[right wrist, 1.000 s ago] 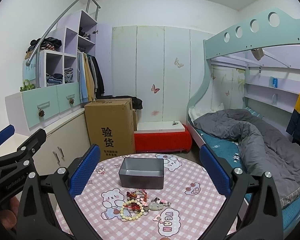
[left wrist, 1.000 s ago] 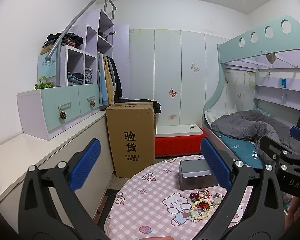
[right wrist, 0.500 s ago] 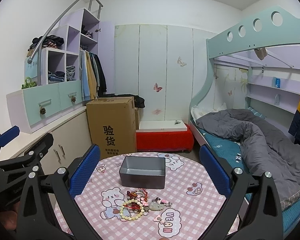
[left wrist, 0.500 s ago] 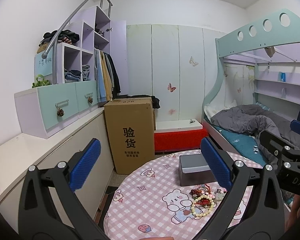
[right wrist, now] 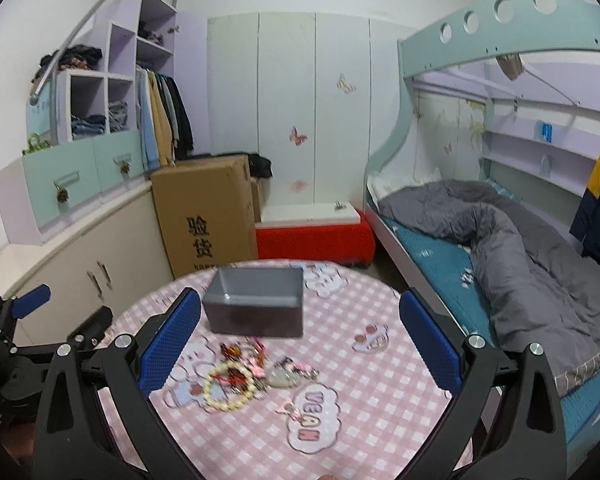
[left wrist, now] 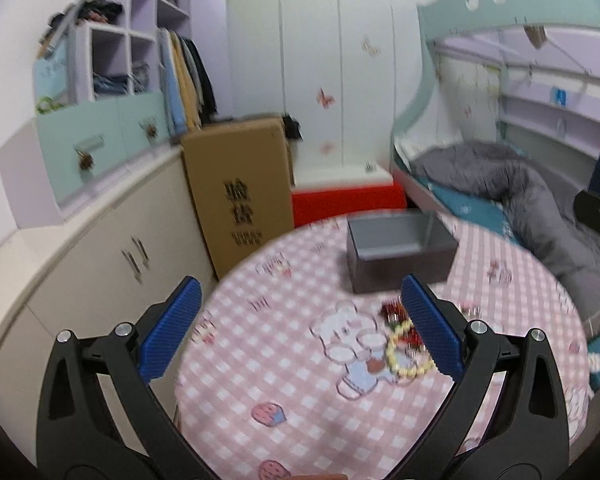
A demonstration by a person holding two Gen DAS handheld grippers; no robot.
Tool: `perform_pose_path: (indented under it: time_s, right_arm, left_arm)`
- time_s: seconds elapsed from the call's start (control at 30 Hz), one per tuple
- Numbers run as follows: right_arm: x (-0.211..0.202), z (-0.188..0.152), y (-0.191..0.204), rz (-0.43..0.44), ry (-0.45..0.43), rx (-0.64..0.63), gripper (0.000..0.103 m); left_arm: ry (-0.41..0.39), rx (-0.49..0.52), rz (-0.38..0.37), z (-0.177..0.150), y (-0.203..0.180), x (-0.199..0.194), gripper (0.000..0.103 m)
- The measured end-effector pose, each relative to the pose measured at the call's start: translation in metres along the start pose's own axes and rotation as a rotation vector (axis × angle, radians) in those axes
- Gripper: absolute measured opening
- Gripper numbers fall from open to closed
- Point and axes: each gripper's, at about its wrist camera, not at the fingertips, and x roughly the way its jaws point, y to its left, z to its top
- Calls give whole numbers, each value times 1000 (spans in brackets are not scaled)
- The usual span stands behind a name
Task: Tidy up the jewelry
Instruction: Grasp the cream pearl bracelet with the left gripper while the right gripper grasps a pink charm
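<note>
Task not started. Jewelry pile (right wrist: pixel 246 370) loose on tablecloth (right wrist: pixel 372 420), at 6 o'clock of empty grey box (right wrist: pixel 256 304). Left gripper (left wrist: pixel 300 332) and right gripper (right wrist: pixel 300 340) both spread apart, holding nothing.

Each claw, left claw (left wrist: pixel 300 330) and right claw (right wrist: pixel 300 332), has matte black forked arms, silver round screws, and dotted, textured blue pads (right wrist: pixel 168 344).

Open right tool (right wrist: pixel 300 344) hovers above jewelry pile (right wrist: pixel 256 368) near gray box (right wrist: pixel 256 304).

Jewelry heap (right wrist: pixel 256 372) just before open grey box (right wrist: pixel 256 304)
</note>
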Motion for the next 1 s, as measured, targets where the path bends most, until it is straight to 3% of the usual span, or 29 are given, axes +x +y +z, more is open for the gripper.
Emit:
perform_pose_path:
  time_s: [0.3,0.67,0.77,0.8,0.83,0.9,1.0]
  right_arm:
    - [32,-40,-26,-34,154,21,96]
    - [61,-72,-37,-35,309,27,96]
    - [70,-80,-36,-20,351,19,96]
    - [73,-83,-35,-3,368,17,96]
    - [77,-87,-34,13,382,16,96]
    - [86,-92,-30,55,419,8,95]
    - [98,-97,-22,114,466,-26,85]
  left_arm:
    - [225,62,-61,-40,-31,77,97]
    - [352,105,-109,-59,-48,116,94]
    - [385,63,-190,-62,-44,122,69]
    - [379,66,-205,-62,-44,121,54]
    - [372,86,-227,-61,-47,119,31]
    - [371,130,-302,-61,-52,116,10]
    - [342,127,-367,-56,-47,107,9]
